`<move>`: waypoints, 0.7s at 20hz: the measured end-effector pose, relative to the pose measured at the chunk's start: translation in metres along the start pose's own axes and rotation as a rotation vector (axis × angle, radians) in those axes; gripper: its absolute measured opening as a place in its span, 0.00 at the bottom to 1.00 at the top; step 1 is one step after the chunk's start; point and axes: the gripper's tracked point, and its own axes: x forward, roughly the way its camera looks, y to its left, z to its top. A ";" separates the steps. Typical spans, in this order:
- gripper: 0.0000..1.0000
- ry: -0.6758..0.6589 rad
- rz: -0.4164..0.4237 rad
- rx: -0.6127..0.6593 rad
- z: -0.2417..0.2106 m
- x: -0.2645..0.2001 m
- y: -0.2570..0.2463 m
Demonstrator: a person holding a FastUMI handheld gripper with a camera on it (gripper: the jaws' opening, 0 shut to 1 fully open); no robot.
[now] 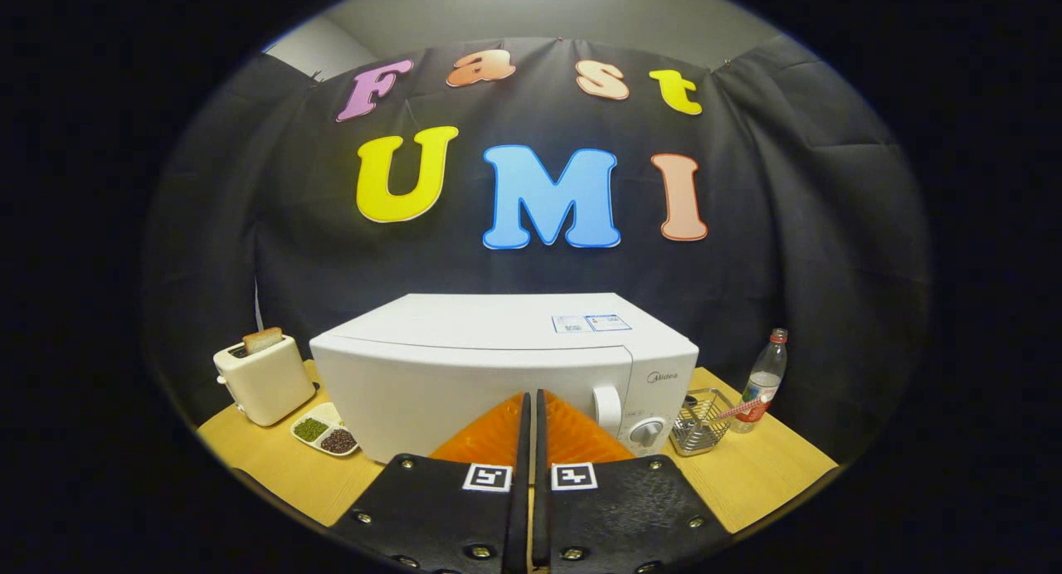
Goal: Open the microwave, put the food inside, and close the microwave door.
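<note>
The gripper [531, 404], fingers pressed together on nothing, faces the microwave [498, 367] just ahead, door shut, so every step remains.

Single camera rides on the gripper [531, 408], looking forward along its two fingers, jaws pressed together with nothing between. It faces the closed front of the microwave [498, 375] head-on from slightly above, near. Beyond the microwave hangs the booth wall; the bench [747, 474] spreads beneath it.
</note>
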 end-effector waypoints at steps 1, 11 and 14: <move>0.03 -0.013 -0.004 -0.003 0.006 -0.010 -0.001; 0.03 -0.063 -0.023 0.005 0.030 -0.111 -0.011; 0.03 -0.082 -0.028 0.009 0.037 -0.142 -0.014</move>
